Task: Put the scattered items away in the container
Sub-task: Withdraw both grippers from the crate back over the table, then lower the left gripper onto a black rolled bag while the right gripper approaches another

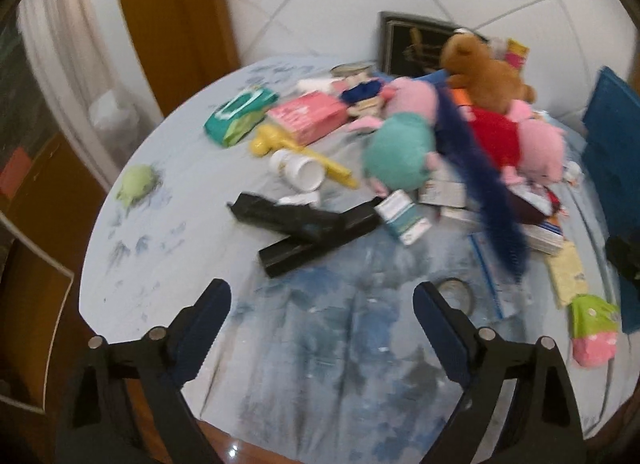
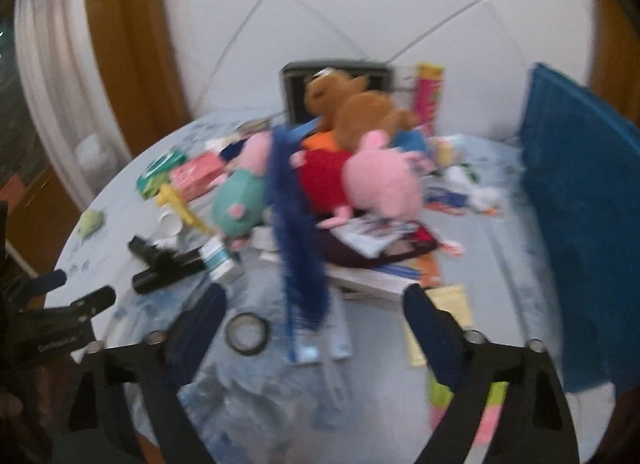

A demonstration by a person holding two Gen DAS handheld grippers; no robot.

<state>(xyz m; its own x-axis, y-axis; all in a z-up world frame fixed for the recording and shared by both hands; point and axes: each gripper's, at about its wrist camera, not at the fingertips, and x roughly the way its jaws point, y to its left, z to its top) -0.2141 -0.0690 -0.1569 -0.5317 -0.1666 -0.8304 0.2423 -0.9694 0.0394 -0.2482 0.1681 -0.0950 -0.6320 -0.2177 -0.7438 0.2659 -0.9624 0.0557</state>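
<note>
Clutter covers the round table (image 1: 132, 256) almost entirely, so the tidying looks barely begun, if at all. Nothing can be seen inside the blue container (image 1: 612, 144), which stands at the right edge of both frames; only its outer wall shows, so what it already holds cannot be told.

Still out on the cloth are a brown plush (image 1: 484, 68), a pink plush (image 1: 540, 144), a teal plush (image 1: 400, 152), a long dark-blue feathery piece (image 1: 480, 184) hanging across the centre of the frame, a green wipes pack (image 1: 240, 114), a pink box (image 1: 308, 116), a yellow toy (image 1: 304, 156), a white jar (image 1: 300, 172) on its side, two black bars (image 1: 312, 232), a small carton (image 1: 404, 220), a roll of black tape (image 1: 460, 294) and a green-and-pink item (image 1: 592, 328) at lower right.

Both tongs are empty with their jaws spread wide: the left gripper (image 1: 320, 304) over bare cloth at the lower centre, the right gripper (image 2: 316, 304) with the tape roll and the tip of the feathery piece showing between its fingers, untouched.

The left wrist view is the sharper, and alone shows the carton's print and the framed picture (image 1: 416, 44) at the upper centre clearly. The right wrist view is blurred but shows far more of the container's wall, the books under the plush pile, and the left gripper itself at its left edge.
</note>
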